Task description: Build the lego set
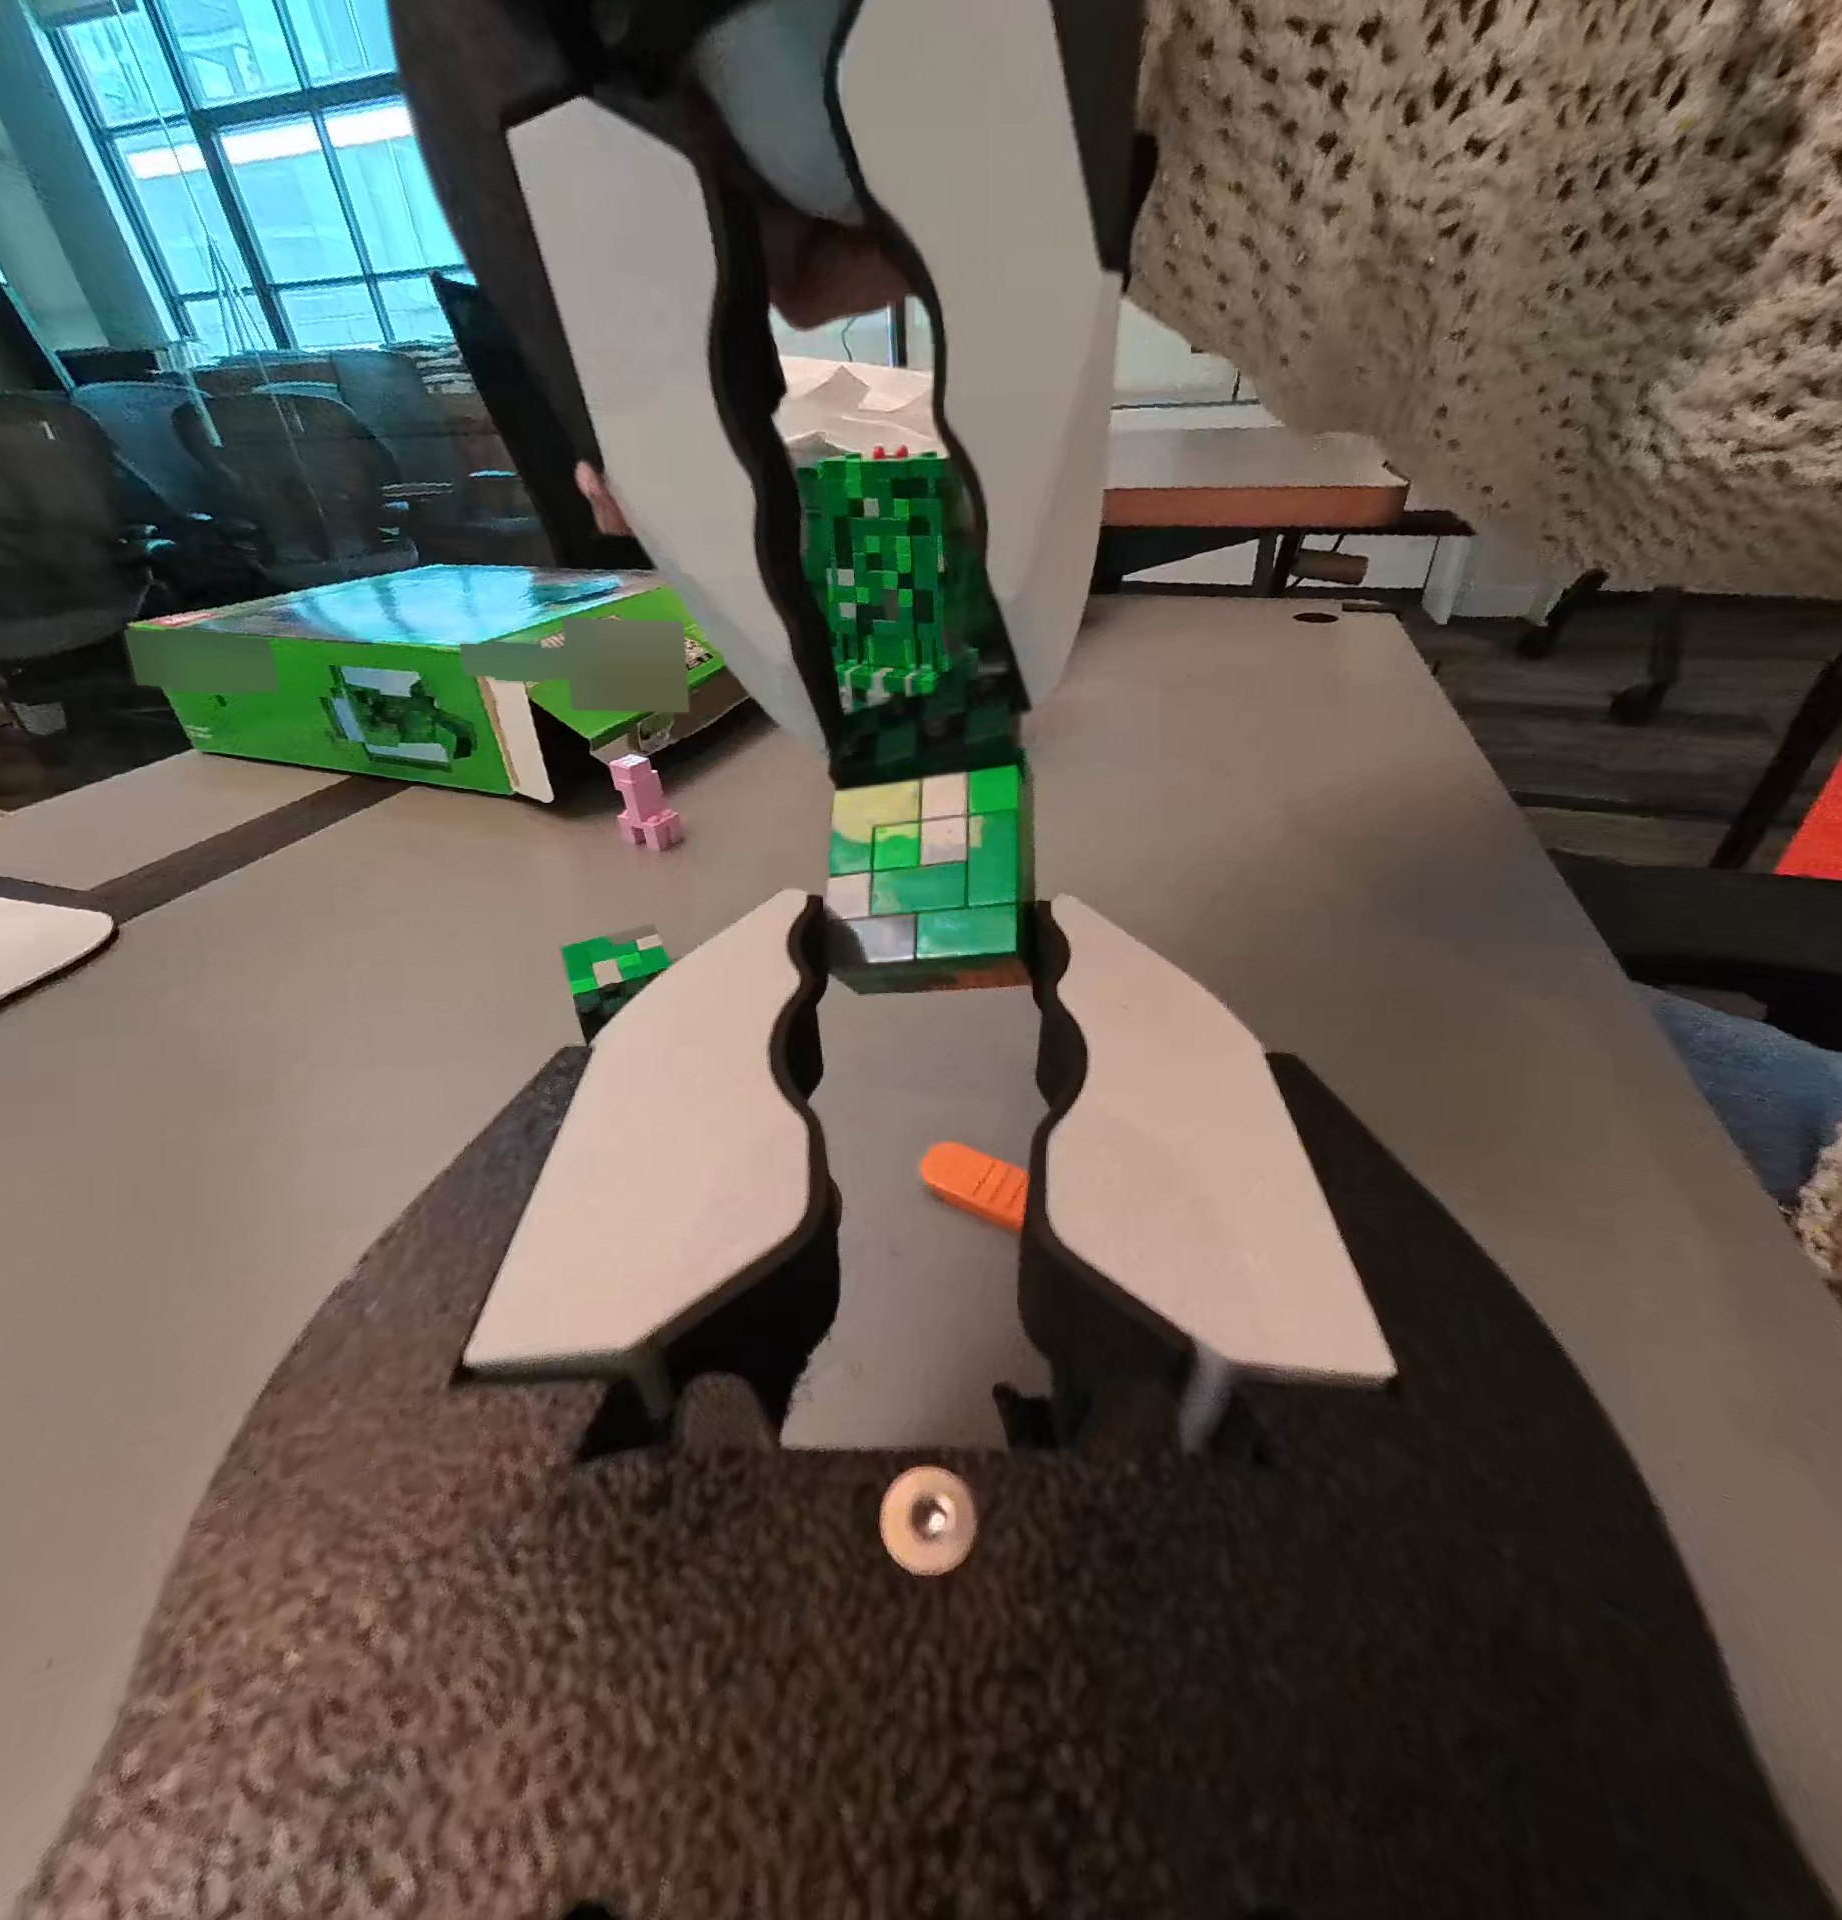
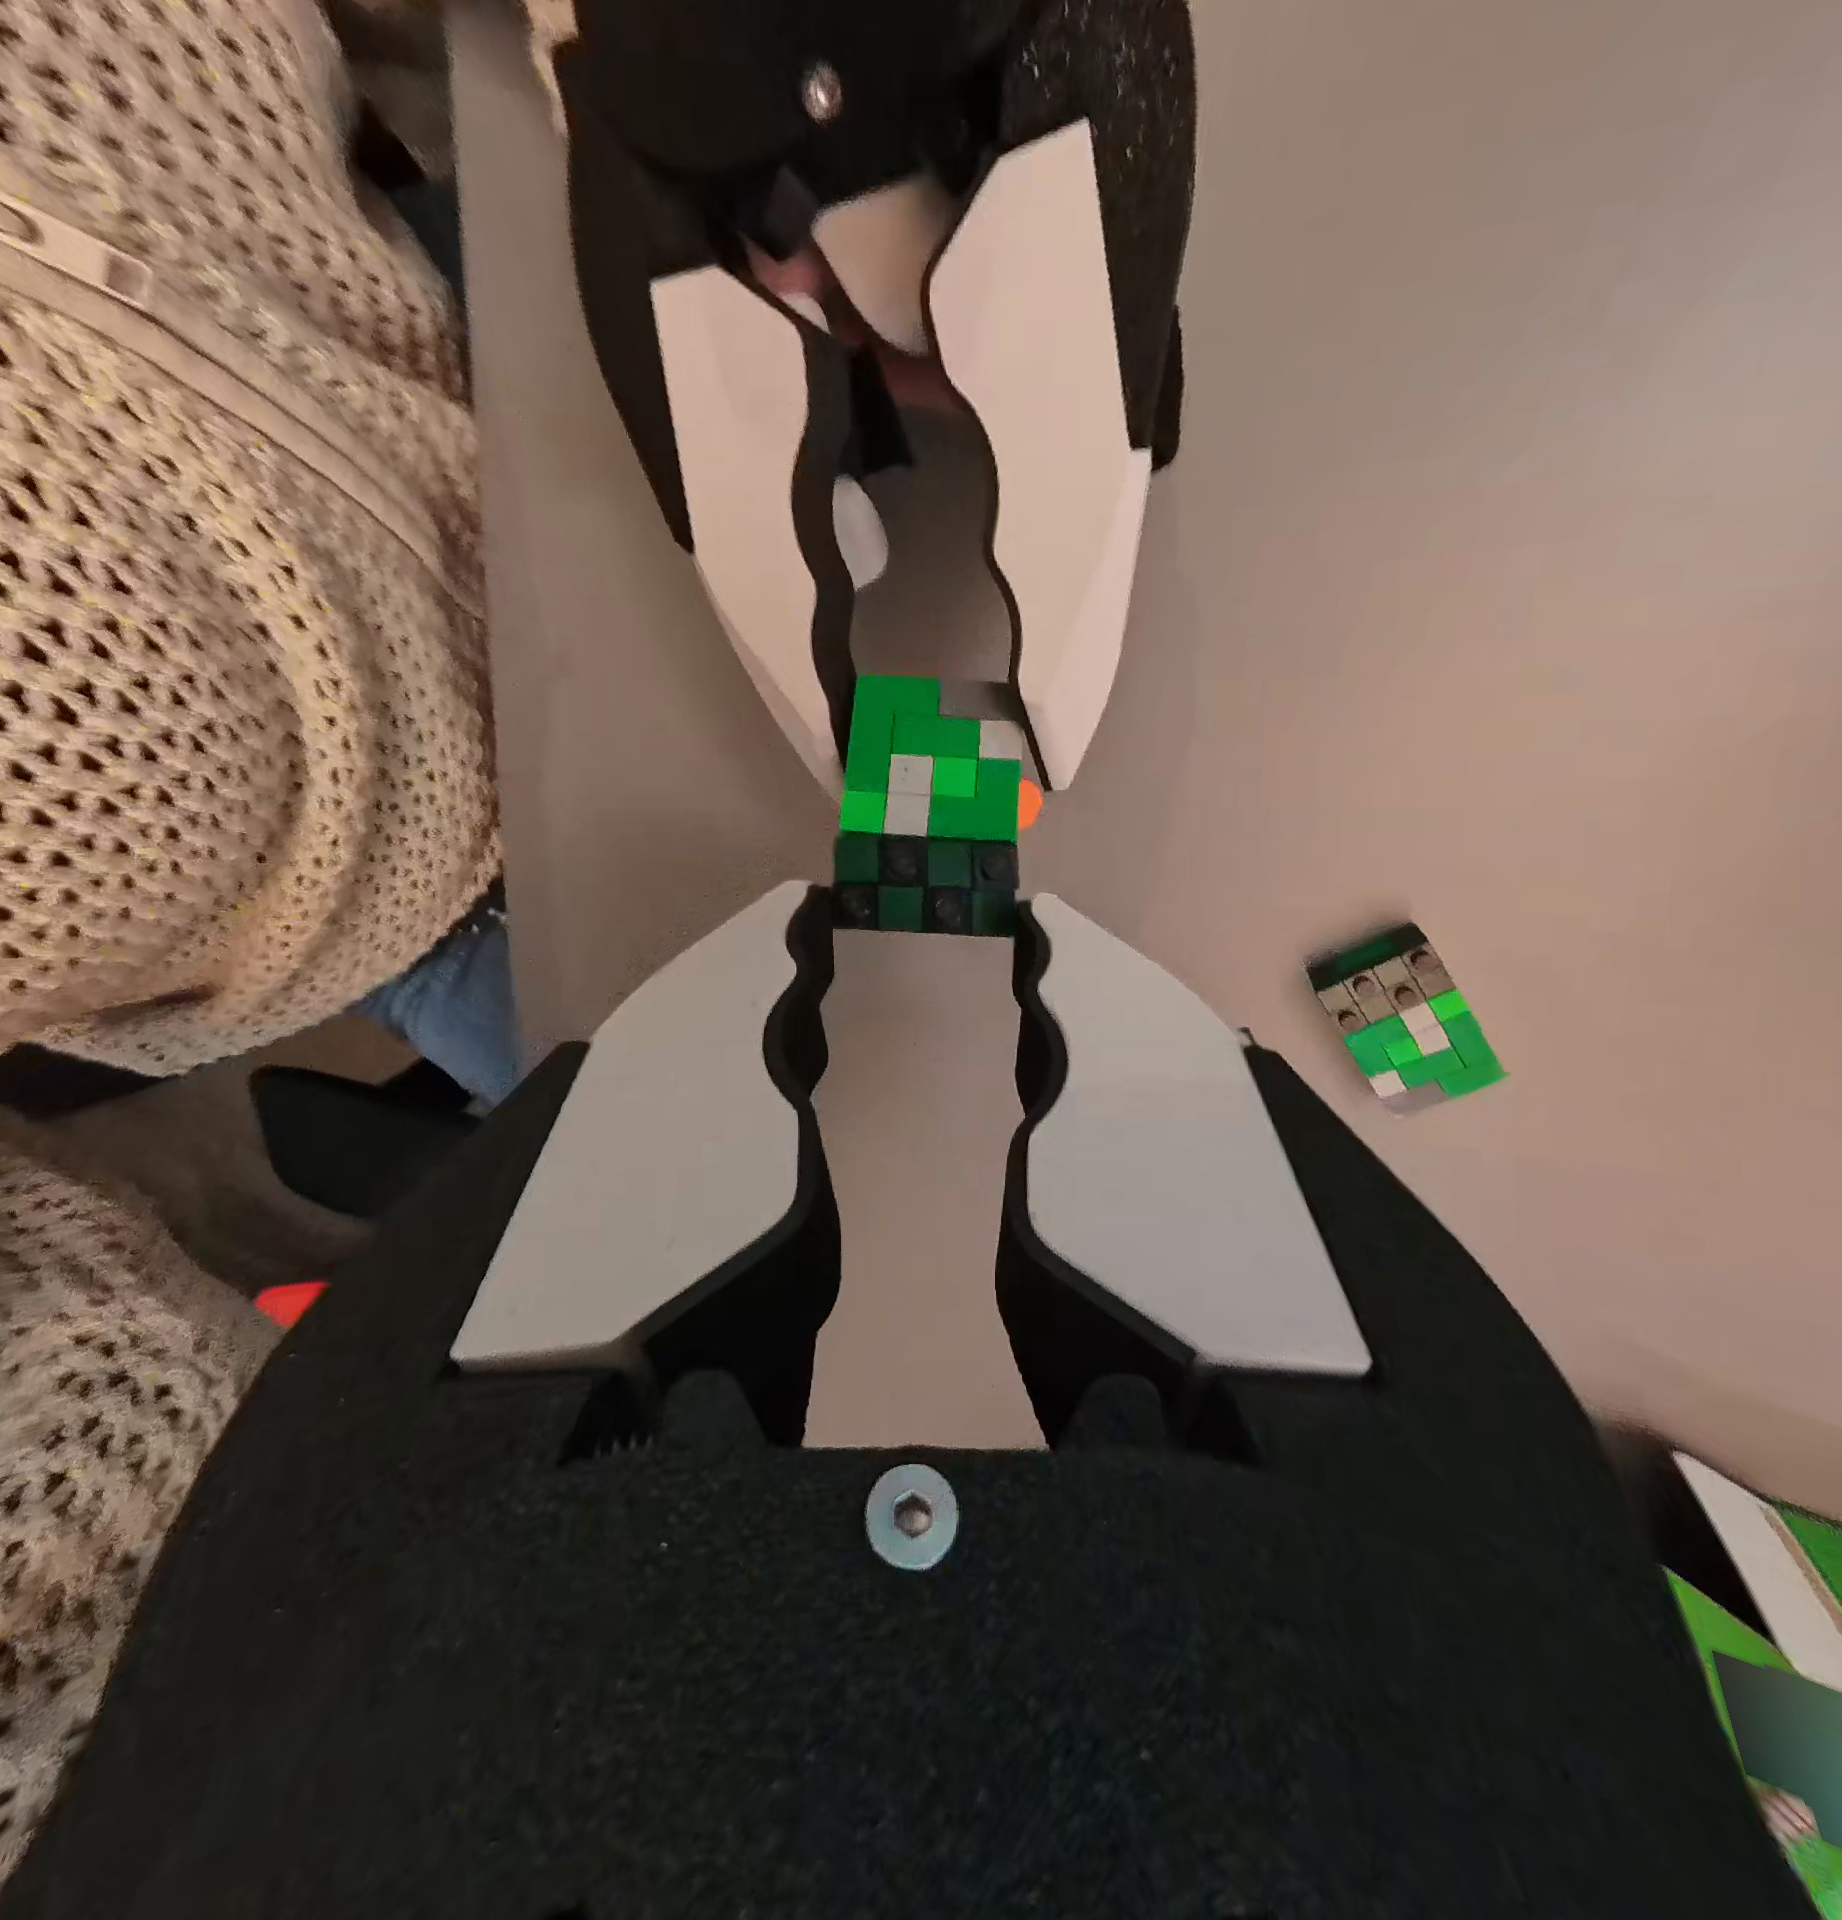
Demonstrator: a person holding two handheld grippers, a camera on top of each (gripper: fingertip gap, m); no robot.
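Lego pieces meet in mid-air above the grey tabletop [image 1: 1260, 831]: a bright green cube section [image 1: 927, 873] is clamped at its lower edge between the tips of the left hand-held gripper [image 1: 929, 940], while the right hand-held gripper [image 1: 912, 717] comes in from above, closed on the tall dark-green pixelated body [image 1: 886, 582]. In the right wrist view the same pair appears reversed — the right hand-held gripper [image 2: 922, 914] pinches a dark studded end of the body [image 2: 927, 883], with the cube [image 2: 927, 769] just beyond it in the other tool's tips. Both jaws stand only part-way closed, held apart by the width of the block between them. The two sections look to be touching or nearly so; whether the studs are seated I cannot tell. Such brick assemblies are light and stiff, but glossy tiled faces are slippery and stacked plates can pop apart under sideways load — so flat opposite sides near the joint seem the safest hold, with pressure kept straight along the stud axis. Elsewhere on the tabletop lie a smaller green sub-assembly [image 2: 1405, 1023], a pink figure [image 1: 642, 805], an orange brick separator [image 1: 974, 1184] and the opened green box [image 1: 408, 675].
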